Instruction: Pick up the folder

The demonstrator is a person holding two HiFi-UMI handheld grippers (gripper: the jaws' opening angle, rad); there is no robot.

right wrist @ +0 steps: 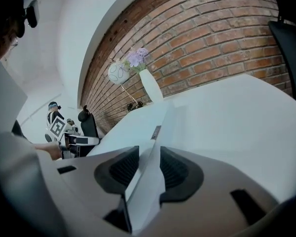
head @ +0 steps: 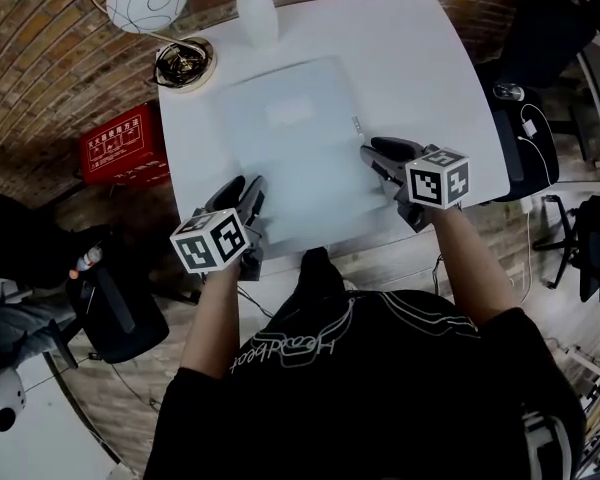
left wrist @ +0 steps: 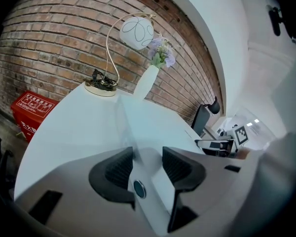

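Left claw (head: 248, 186) sits at the near left corner of the folder (head: 290, 138), carried by the person's left hand, with its marker cube (head: 209, 240) closest to the body. In the left gripper view this claw is released: its two ribbed pads (left wrist: 119, 168) stand apart and the folder's pale, see-through edge runs up between them, with a gap showing beside the sheet. The folder rests near the middle of the white tabletop (head: 430, 58), its long side running away from the person, and a small dark tab (head: 356, 125) sits on its right edge.

Just below that tab is the right claw (head: 372, 150), at the folder's right edge. The right gripper view shows it unclenched too, with its jaws on either side of the folder's edge, which passes slantwise between them. Whether the sheet brushes a pad I cannot tell.

Around them, a red box (head: 125, 146) stands on the floor left of the tabletop. A lamp (head: 148, 3) with a round white shade and a gold base is at the far left corner. Just beside it is a white vase (head: 257, 13) holding purple flowers. A brick wall (left wrist: 49, 43) rises behind, and a black chair (head: 545, 38) stands off to the right
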